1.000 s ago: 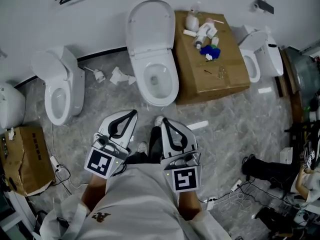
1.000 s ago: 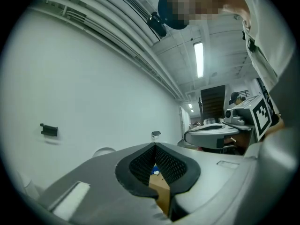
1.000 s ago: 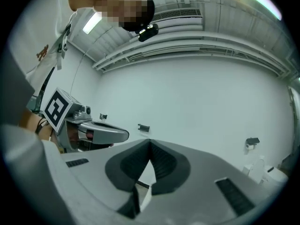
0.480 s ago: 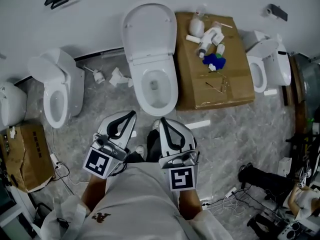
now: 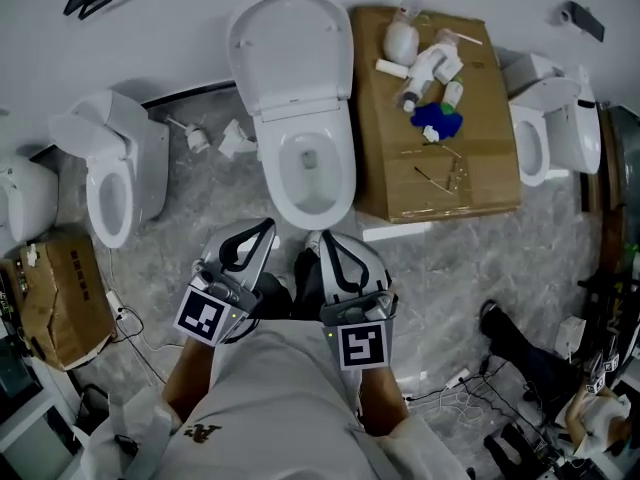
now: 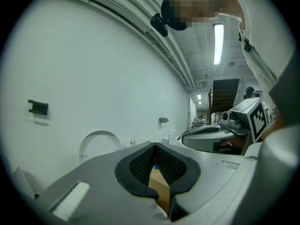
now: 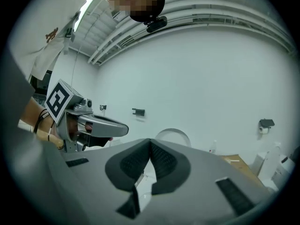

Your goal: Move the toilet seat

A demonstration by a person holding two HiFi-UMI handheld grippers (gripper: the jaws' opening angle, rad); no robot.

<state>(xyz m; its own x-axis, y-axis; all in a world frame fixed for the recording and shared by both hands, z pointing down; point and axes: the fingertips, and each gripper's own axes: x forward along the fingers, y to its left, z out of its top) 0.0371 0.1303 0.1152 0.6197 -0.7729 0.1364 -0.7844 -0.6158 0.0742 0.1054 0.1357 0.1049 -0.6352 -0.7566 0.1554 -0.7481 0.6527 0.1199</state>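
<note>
As we step closer, left gripper and right gripper, jaws together and empty, near the toilet; its seat stands raised at 12 o'clock, untouched.

The toilet seat is white and oval. It stands raised on its hinge, leaning back against the wall above the open bowl of the middle toilet. It is straight ahead of me, just left of the cardboard box.
</note>
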